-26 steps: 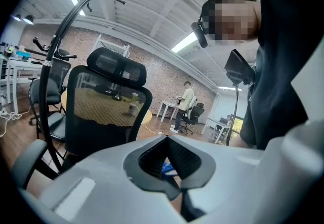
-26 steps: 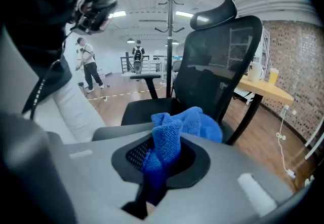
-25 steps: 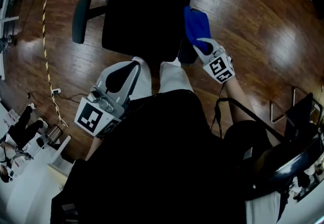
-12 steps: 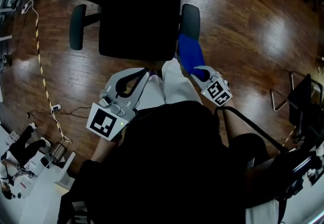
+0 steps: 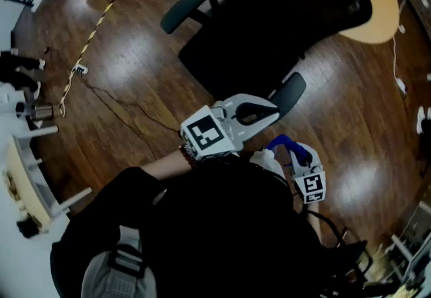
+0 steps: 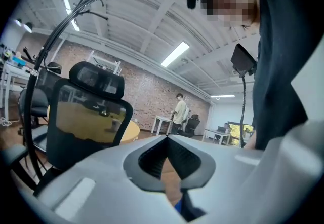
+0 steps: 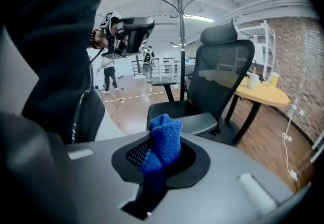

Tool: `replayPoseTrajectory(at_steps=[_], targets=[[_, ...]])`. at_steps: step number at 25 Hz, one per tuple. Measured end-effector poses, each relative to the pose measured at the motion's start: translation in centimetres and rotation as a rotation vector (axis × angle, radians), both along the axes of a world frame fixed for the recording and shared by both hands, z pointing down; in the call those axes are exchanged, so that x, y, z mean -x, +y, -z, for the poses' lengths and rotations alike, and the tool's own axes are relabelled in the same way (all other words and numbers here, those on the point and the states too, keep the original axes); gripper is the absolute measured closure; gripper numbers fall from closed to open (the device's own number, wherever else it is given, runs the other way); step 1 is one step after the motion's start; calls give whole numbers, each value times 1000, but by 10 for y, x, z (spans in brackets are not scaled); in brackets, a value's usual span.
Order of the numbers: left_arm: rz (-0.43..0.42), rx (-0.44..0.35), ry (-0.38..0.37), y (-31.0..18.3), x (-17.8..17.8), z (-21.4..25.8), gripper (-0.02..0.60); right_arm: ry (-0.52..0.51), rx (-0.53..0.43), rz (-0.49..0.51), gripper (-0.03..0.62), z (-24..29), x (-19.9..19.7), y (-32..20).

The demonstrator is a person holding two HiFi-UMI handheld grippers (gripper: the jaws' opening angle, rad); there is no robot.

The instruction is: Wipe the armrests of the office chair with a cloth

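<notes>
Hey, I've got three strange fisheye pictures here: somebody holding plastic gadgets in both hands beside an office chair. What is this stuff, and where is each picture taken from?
A person holds a hand tool in each hand. Each tool ends in a pair of tongs and carries a cube with square markers.

One picture comes from a camera on the person's head, looking steeply down. In it the left tongs point toward the black office chair, close to one armrest. The right tongs are lower, near the person's body. Underneath is a wooden floor.

The other two pictures come from cameras riding on the tools, each looking along its own tongs. The right tongs are closed on a blue cloth, meant for wiping the armrests. The left tongs are closed with nothing between them.
</notes>
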State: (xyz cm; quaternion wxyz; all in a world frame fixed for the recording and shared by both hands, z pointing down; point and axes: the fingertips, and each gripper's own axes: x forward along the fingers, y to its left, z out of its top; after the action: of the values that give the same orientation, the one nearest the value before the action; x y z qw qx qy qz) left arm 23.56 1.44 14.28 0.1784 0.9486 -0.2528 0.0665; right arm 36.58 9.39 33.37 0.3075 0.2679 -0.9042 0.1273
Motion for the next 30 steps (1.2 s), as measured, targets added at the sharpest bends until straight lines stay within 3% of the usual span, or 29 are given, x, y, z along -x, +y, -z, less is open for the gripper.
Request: replayPoseTrajectory(at_steps=[3, 5, 9, 12, 14, 17, 19, 23, 30], targets=[[47, -178, 88, -28, -31, 37, 575, 14, -36, 134, 553, 22, -12, -51], [17, -289, 120, -13, -47, 59, 577, 33, -45, 198, 553, 30, -20, -60], [39, -415, 76, -4, -89, 66, 577, -61, -87, 292, 553, 36, -44, -93], [191, -506, -9, -27, -96, 67, 575, -190, -148, 460, 553, 42, -28, -123], [318, -501, -49, -33, -96, 55, 575, -242, -133, 559, 553, 43, -20, -128], [493, -392, -72, -35, -96, 37, 577, -290, -92, 660, 553, 61, -18, -136], [565, -332, -71, -26, -106, 33, 577, -267, -60, 708, 553, 66, -34, -134], [564, -277, -112, -1, -110, 27, 577, -265, -41, 670, 553, 59, -40, -135], [516, -242, -36, 61, -86, 25, 577, -347, -29, 460, 553, 66, -24, -62]])
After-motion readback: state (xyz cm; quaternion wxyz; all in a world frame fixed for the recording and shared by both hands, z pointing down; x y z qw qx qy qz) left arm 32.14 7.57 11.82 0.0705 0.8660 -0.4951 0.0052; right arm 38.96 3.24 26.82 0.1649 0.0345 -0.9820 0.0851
